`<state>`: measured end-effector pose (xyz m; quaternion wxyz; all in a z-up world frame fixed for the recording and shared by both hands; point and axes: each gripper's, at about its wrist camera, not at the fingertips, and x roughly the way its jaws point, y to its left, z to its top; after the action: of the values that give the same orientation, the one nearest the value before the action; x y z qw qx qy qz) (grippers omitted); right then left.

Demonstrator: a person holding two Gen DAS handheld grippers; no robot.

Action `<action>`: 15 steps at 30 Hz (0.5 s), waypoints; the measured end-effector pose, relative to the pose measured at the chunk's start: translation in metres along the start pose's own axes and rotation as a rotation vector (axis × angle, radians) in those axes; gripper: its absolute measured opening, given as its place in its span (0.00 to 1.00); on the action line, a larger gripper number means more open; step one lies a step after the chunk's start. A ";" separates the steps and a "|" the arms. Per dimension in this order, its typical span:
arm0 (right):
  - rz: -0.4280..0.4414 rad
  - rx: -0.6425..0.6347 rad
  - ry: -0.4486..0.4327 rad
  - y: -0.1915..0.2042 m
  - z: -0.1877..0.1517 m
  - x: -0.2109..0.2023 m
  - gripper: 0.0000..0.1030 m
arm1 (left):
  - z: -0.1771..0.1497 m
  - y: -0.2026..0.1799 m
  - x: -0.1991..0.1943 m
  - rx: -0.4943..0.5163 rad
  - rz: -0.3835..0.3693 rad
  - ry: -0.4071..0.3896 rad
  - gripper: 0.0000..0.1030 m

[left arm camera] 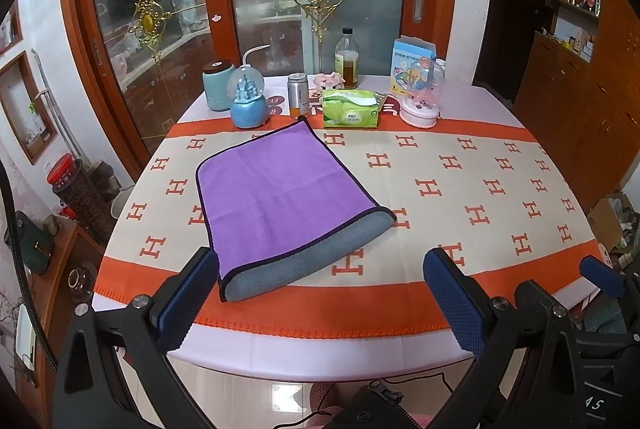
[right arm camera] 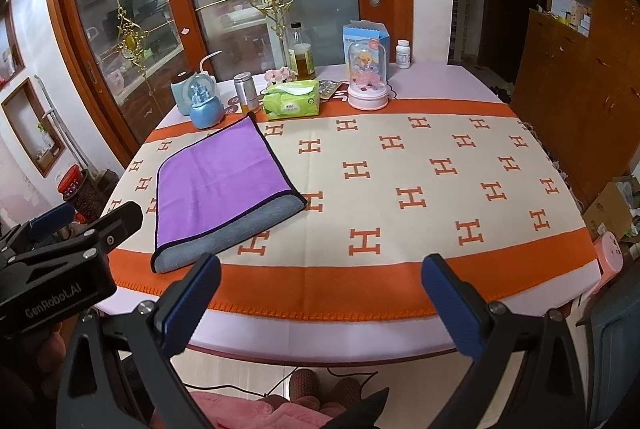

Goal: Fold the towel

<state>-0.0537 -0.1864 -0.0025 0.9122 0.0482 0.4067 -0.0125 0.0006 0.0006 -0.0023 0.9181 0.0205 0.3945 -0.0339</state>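
A purple towel (left arm camera: pixel 276 189) with a grey underside lies folded flat on the table, its grey lower layer showing along the near edge; it also shows in the right wrist view (right arm camera: pixel 218 183). My left gripper (left arm camera: pixel 320 293) is open and empty, held at the table's near edge just in front of the towel. My right gripper (right arm camera: pixel 320 297) is open and empty, at the near edge to the right of the towel. The left gripper's body (right arm camera: pixel 60 269) shows at the left of the right wrist view. The right gripper's fingertip (left arm camera: pixel 600 275) shows at the right of the left wrist view.
The table (left arm camera: pixel 460 197) has a cream cloth with orange H marks. Along its far edge stand a teal jar (left arm camera: pixel 218 85), a snow globe (left arm camera: pixel 248 101), a metal can (left arm camera: pixel 298 95), a green tissue pack (left arm camera: pixel 350 109), a bottle (left arm camera: pixel 347 59) and a dome toy (left arm camera: pixel 422 93).
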 end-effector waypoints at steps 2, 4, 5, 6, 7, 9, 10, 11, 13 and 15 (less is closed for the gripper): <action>-0.005 -0.003 -0.003 0.002 0.000 -0.001 0.98 | 0.000 -0.001 0.000 0.000 0.001 0.001 0.99; -0.010 -0.005 -0.003 0.003 0.001 -0.001 0.98 | 0.000 0.000 0.000 -0.002 -0.002 0.003 0.99; -0.014 -0.006 -0.003 0.003 0.001 -0.001 0.98 | 0.001 0.001 0.001 -0.003 -0.004 0.005 0.99; -0.017 -0.007 -0.003 0.004 0.001 -0.001 0.98 | 0.000 0.001 0.001 -0.003 -0.007 0.007 0.99; -0.020 -0.007 -0.002 0.005 0.002 -0.001 0.98 | 0.001 0.002 0.002 -0.004 -0.010 0.008 0.99; -0.026 -0.008 0.001 0.007 0.003 0.000 0.98 | 0.001 0.004 0.004 -0.002 -0.018 0.013 0.99; -0.030 -0.008 0.001 0.007 0.003 0.000 0.98 | 0.001 0.005 0.004 -0.001 -0.023 0.013 0.99; -0.036 -0.007 0.000 0.009 0.003 -0.001 0.98 | 0.001 0.006 0.004 0.000 -0.027 0.014 0.99; -0.048 -0.001 -0.006 0.010 0.005 -0.001 0.98 | 0.003 0.008 0.006 0.006 -0.035 0.013 0.99; -0.060 0.005 -0.008 0.012 0.006 0.000 0.98 | 0.004 0.012 0.007 0.011 -0.043 0.013 0.99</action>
<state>-0.0484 -0.1749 0.0030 0.9130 0.0383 0.4041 -0.0409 0.0096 0.0122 -0.0046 0.9144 0.0173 0.4005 -0.0559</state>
